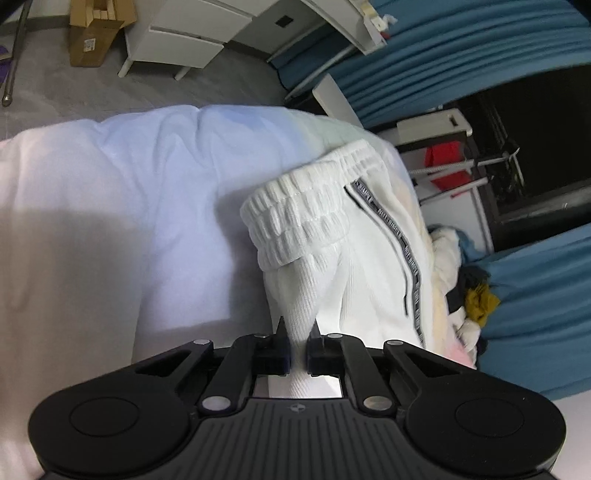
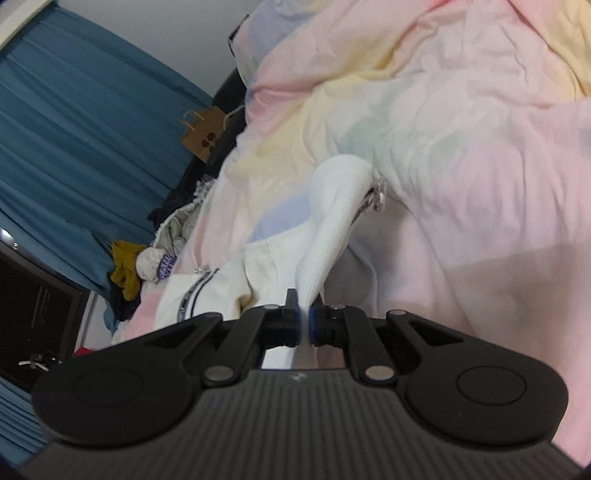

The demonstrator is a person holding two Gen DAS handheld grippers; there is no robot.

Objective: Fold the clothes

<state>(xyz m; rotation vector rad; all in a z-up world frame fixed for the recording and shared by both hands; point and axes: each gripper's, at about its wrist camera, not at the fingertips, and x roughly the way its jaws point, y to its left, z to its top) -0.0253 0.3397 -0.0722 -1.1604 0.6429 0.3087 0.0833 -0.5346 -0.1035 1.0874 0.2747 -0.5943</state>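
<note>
A white ribbed garment [image 1: 325, 258] with an elastic band and a grey-and-black zipper strip lies on the pastel bed sheet [image 1: 110, 206]. My left gripper [image 1: 298, 332] is shut on a fold of its fabric, which bunches up between the black fingers. In the right wrist view the same white garment [image 2: 332, 221] stretches up from my right gripper [image 2: 303, 306], whose jaws are shut on its ribbed edge. A zipper pull hangs beside the far end of that strip. More of the garment, with its zipper [image 2: 192, 291], lies to the left.
A heap of other clothes [image 2: 147, 258], one mustard yellow, sits at the bed's edge by blue curtains [image 2: 74, 129]. A rumpled pink and yellow duvet [image 2: 461, 110] covers the bed. White cabinets [image 1: 192, 33] and a cardboard box [image 1: 92, 40] stand on the grey floor.
</note>
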